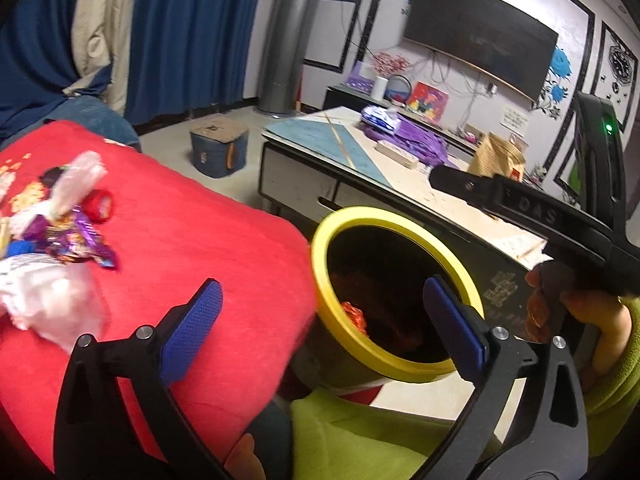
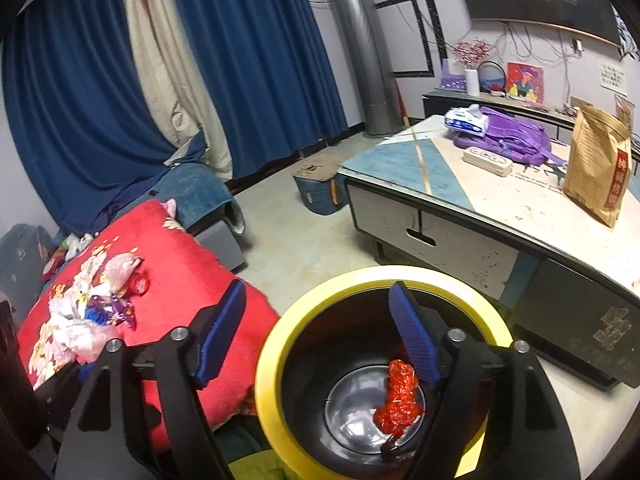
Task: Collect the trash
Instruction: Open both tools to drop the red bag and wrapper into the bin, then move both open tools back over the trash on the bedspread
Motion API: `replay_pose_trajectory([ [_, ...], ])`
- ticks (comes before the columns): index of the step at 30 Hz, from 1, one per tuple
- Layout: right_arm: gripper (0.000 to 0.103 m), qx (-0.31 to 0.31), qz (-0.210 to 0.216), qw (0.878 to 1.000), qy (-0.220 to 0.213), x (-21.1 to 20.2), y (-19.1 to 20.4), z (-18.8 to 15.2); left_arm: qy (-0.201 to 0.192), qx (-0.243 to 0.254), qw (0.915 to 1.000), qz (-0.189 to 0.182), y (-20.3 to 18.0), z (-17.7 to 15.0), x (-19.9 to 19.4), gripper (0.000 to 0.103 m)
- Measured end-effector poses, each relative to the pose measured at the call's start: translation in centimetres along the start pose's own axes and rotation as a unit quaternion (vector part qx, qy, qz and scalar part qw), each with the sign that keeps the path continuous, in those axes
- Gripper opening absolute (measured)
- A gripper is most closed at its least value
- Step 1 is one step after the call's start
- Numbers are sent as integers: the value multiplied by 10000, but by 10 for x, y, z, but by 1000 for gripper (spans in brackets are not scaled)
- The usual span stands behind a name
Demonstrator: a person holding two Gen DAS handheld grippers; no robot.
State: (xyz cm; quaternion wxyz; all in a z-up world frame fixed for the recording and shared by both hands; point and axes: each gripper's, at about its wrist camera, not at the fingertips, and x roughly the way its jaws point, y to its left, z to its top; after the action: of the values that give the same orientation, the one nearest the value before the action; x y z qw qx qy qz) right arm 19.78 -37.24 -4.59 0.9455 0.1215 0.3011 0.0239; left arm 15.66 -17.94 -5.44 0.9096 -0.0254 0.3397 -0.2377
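Observation:
A dark bin with a yellow rim [image 2: 280,332] stands beside a red blanket [image 2: 184,268]; a crumpled red wrapper [image 2: 400,396] lies on its metal bottom. The bin also shows in the left wrist view [image 1: 320,264]. A pile of trash lies on the blanket: purple wrappers [image 1: 76,240], white tissue [image 1: 48,304], a clear plastic bag [image 1: 76,184], a red wrapper [image 1: 100,206]. It shows in the right wrist view [image 2: 96,308] too. My right gripper [image 2: 320,336] is open and empty above the bin's rim. My left gripper [image 1: 320,316] is open and empty, between blanket and bin.
A low coffee table [image 2: 500,216] stands behind the bin with a purple backpack [image 2: 508,136], a brown paper bag [image 2: 596,168] and a tissue pack [image 2: 466,120]. A blue box [image 2: 316,192] sits on the floor. Blue curtains [image 2: 248,60] hang behind.

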Motion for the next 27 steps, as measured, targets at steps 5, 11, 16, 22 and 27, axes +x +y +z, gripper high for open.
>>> replay_pose_trajectory([
  [5, 76, -201, 183, 9996, -43, -6, 19, -2, -170, -135, 9994, 256, 20, 2, -20, 92],
  [11, 78, -418, 402, 9983, -102, -14, 45, -4, -377, -451, 9970, 511, 46, 7, -41, 92],
  [16, 78, -618, 615, 9960, -218, -22, 69, -6, -585, -714, 9929, 745, 67, 10, -59, 92],
  [22, 78, -894, 862, 9919, -276, -29, 96, -10, -817, -1014, 9865, 995, 93, 13, -78, 92],
  [27, 78, -1050, 1033, 9888, -223, -30, 116, -13, -972, -1128, 9813, 1221, 107, 14, -91, 92],
])
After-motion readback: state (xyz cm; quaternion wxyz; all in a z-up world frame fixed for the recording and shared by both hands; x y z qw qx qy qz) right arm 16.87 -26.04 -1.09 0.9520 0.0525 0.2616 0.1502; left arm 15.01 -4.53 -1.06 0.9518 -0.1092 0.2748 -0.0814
